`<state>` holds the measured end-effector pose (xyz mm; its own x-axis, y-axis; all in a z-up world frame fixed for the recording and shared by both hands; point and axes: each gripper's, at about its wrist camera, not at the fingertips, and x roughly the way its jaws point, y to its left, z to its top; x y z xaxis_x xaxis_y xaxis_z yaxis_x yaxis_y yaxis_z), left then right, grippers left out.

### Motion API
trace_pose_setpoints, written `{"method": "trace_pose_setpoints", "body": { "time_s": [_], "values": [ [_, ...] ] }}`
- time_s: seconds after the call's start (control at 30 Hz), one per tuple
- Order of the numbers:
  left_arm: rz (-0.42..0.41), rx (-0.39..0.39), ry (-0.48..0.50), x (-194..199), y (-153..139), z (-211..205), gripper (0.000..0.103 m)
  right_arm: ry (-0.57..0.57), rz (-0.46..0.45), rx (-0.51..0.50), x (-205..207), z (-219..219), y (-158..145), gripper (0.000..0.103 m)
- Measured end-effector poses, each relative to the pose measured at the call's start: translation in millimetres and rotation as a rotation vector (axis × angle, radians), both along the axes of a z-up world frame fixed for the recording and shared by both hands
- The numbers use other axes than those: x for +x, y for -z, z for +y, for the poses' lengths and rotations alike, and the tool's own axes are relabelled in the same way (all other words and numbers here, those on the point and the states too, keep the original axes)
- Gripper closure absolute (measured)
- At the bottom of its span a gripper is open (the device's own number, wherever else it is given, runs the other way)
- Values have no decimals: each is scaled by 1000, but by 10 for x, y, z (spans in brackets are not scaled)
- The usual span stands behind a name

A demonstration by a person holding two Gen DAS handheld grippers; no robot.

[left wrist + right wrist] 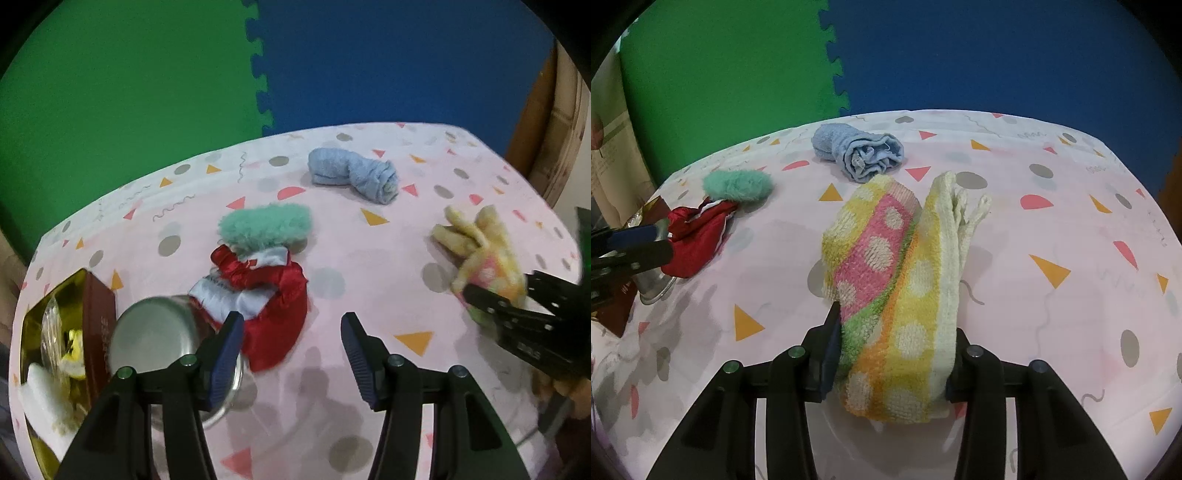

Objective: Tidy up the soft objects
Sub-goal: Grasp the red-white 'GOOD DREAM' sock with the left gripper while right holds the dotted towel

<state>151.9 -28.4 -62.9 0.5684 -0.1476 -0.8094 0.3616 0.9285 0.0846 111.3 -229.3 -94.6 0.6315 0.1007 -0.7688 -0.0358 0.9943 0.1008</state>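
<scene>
My right gripper (892, 332) is shut on a yellow, pink and green dotted towel (894, 273) that drapes forward over the table; it also shows in the left wrist view (484, 254), held by the right gripper (491, 299). My left gripper (291, 336) is open and empty, just in front of a red and white satin cloth (266, 295) with a teal fluffy piece (264, 223) behind it. A rolled light blue towel (354, 175) lies at the back of the table, and shows in the right wrist view too (862, 151).
A steel cup (159, 339) lies beside my left fingers. A gold and brown box (55, 350) with white and yellow items sits at the table's left edge. The pink patterned tablecloth (1052, 229) covers the table. Green and blue foam mats form the back wall.
</scene>
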Motion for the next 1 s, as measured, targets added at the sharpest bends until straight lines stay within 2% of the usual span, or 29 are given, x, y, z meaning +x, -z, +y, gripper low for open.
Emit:
{"method": "trace_pose_setpoints", "body": {
  "time_s": [0.1,0.27,0.37,0.4,0.43,0.57,1.0],
  "values": [
    [28,8,0,137,87,-50,47,-3,0,-2,4,8,1,62],
    [48,77,-28,297,249,-106,47,-4,0,7,2,-4,-1,61],
    [82,33,-29,353,308,-91,49,-4,0,9,-1,-2,-3,61],
    [94,11,-36,362,317,-71,56,-4,0,10,-4,-1,-4,60],
    [96,6,-40,364,319,-67,77,-5,0,10,-4,-1,-4,60],
    [101,-10,-56,354,306,-27,90,-6,1,13,-3,0,-3,59],
    [75,-78,-45,63,42,65,92,-6,1,11,-6,2,-5,59]
  ]
}}
